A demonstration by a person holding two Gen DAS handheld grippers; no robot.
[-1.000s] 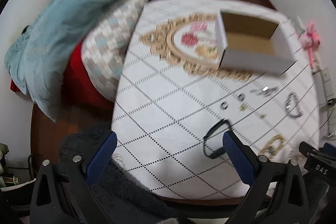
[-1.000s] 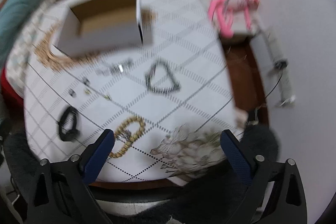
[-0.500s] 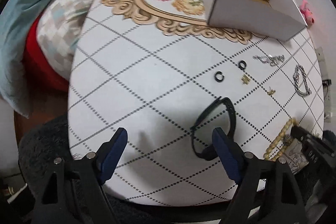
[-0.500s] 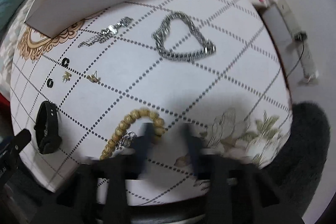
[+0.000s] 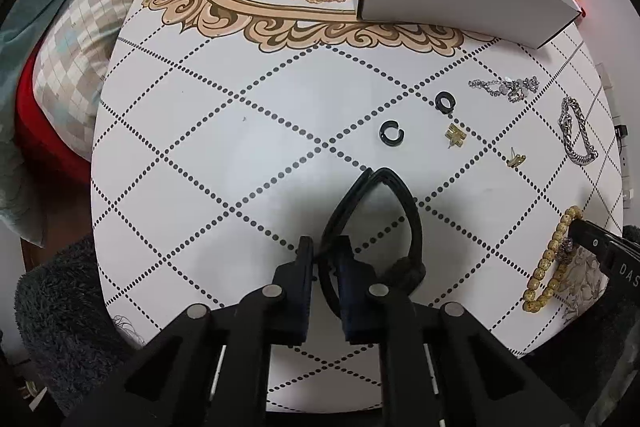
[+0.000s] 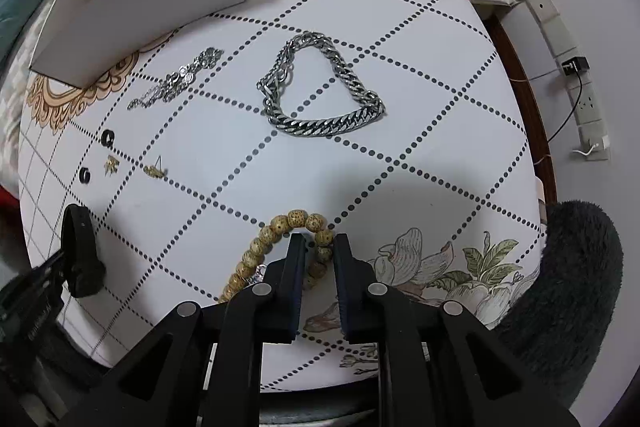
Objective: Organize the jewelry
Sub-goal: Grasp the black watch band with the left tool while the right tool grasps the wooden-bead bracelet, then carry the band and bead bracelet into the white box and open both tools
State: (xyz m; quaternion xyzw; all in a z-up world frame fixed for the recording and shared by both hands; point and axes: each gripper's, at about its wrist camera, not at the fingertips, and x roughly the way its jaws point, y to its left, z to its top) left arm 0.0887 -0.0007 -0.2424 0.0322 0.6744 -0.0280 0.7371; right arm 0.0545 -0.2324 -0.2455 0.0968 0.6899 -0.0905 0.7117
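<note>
Bracelets (image 6: 324, 87), four; black rings (image 5: 392, 133), two

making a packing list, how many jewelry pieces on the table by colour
black: 3 (band, two small rings)
silver: 2 (heavy chain, thin sparkly chain)
gold: 2 (small earrings)
tan: 1 (bead bracelet)
total: 8
</note>
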